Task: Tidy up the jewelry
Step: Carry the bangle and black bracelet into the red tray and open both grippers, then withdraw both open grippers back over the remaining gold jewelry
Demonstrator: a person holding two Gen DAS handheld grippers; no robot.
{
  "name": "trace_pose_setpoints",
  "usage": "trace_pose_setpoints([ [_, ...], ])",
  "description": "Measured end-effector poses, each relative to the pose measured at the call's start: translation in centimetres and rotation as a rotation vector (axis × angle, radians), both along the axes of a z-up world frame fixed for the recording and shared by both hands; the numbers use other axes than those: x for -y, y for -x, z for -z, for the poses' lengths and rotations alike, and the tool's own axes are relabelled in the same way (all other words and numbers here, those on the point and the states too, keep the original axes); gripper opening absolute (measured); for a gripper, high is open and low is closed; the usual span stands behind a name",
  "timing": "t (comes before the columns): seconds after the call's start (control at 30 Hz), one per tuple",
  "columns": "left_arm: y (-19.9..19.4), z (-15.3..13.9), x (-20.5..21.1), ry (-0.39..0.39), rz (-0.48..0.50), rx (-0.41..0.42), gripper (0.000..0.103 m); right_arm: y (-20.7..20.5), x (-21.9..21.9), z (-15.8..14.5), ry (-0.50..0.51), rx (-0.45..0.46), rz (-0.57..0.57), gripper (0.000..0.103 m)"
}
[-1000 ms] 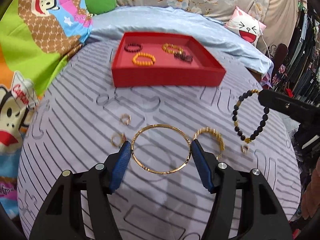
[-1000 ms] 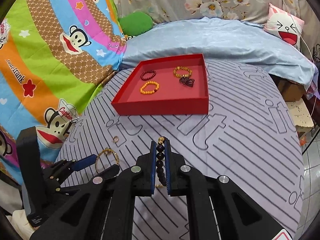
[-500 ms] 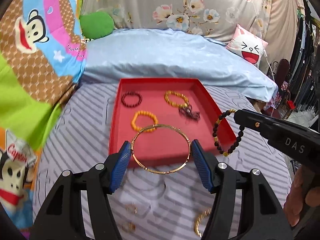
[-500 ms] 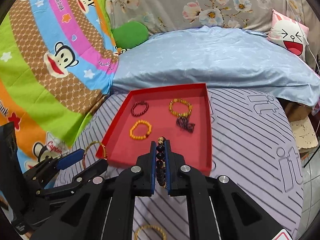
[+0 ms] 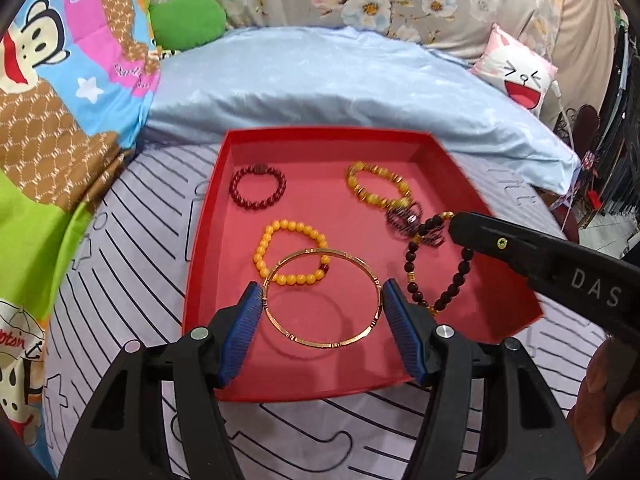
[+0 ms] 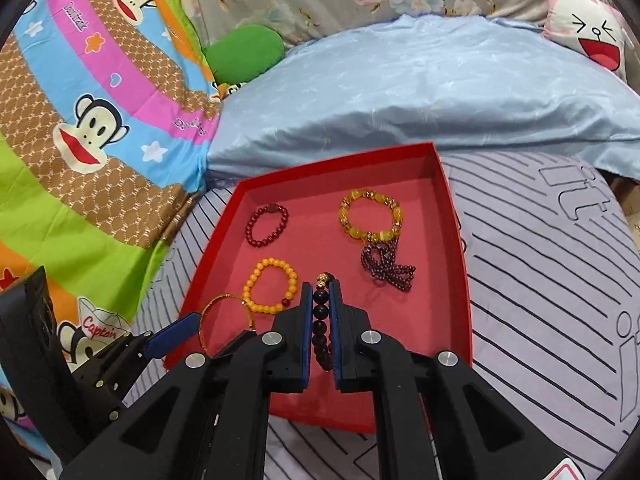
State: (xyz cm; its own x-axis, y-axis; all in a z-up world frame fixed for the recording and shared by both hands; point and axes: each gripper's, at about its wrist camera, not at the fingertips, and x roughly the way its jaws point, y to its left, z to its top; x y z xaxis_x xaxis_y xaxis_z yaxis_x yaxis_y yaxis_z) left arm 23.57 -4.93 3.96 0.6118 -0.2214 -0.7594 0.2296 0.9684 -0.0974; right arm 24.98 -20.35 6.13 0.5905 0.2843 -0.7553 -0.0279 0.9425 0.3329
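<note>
Both tongs loaded and hanging over the red tray (image 5: 202,240), drop-off step.
Left tongs (image 5: 322,312) clamp the gold bangle (image 5: 320,346) across its width, above the tray's near end. Right tongs (image 6: 320,316) pinch the dark bead bracelet (image 5: 436,272) tight, loop dangling over the tray's near-right part. Next, probably: lower both, release onto bare floor. Obstacles: orange bead bracelet (image 5: 290,258) partly under the bangle's far edge; purple bead cluster (image 6: 386,264) and amber bracelet (image 6: 370,216) further in on the right; dark red bracelet (image 5: 258,187) at the far left.
</note>
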Motion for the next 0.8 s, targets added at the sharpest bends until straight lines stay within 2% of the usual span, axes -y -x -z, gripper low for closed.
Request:
trace_pose_setpoints([
  [0.13,-0.5,1.2,-0.3,-0.011,-0.006,-0.019,0.059,-0.6,0.7,1.8,0.017,-0.039,0.017,0.008],
  [0.33,-0.8,2.1,-0.6,-0.007,-0.015,-0.034,0.059,-0.3,1.4,2.7,0.039,-0.049,0.036,0.008],
  [0.57,-0.7,2.4,-0.5,-0.006,-0.017,-0.027,0.059,0.3,1.2,2.3,0.099,-0.021,0.039,0.009],
  [0.7,-0.4,2.2,-0.6,0.003,-0.027,-0.017,0.059,0.8,1.0,1.6,0.109,0.003,0.039,0.018],
  [0.8,0.0,1.8,-0.7,0.005,-0.027,0.0,0.059,1.2,1.0,1.1,0.112,0.016,0.037,0.019],
])
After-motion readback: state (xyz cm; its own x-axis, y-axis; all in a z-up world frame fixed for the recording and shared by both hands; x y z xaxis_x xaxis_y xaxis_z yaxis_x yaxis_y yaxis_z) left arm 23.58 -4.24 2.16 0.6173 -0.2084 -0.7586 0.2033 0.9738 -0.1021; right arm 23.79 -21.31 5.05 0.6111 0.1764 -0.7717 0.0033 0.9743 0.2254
